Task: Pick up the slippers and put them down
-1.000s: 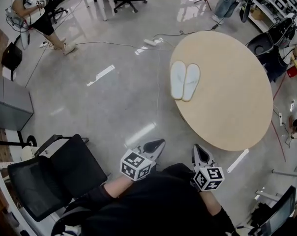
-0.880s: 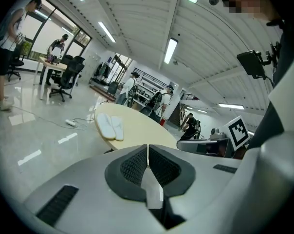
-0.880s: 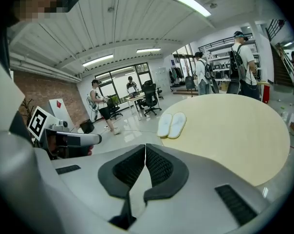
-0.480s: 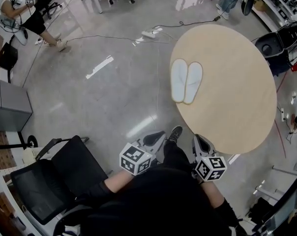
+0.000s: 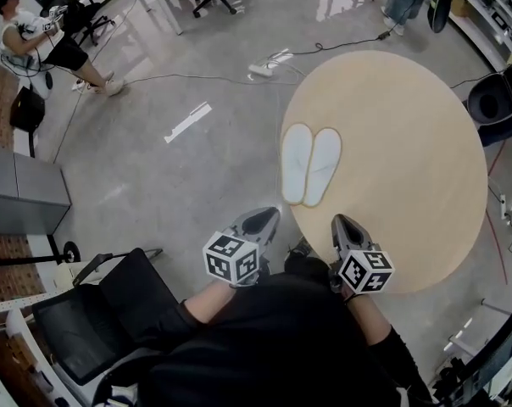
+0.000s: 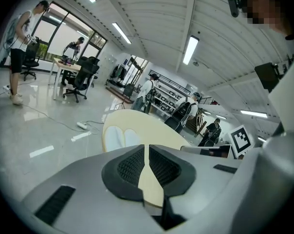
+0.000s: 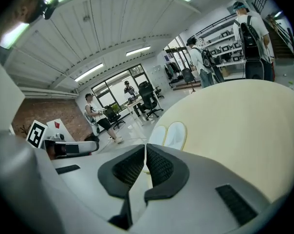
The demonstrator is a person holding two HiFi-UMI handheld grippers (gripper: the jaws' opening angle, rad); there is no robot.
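— Where are your claws right now?

— Nearest me: left gripper (image 5: 258, 224) just off the round table's (image 5: 409, 125) near edge, right gripper (image 5: 344, 229) at that edge. Both are pinched together on nothing (empty, mind you).

— And the slippers (image 5: 310, 164)?

— Further on, side by side on the table by its left rim, untouched. Nothing's lifted yet, so I'd say the whole pick-up and set-down remains.
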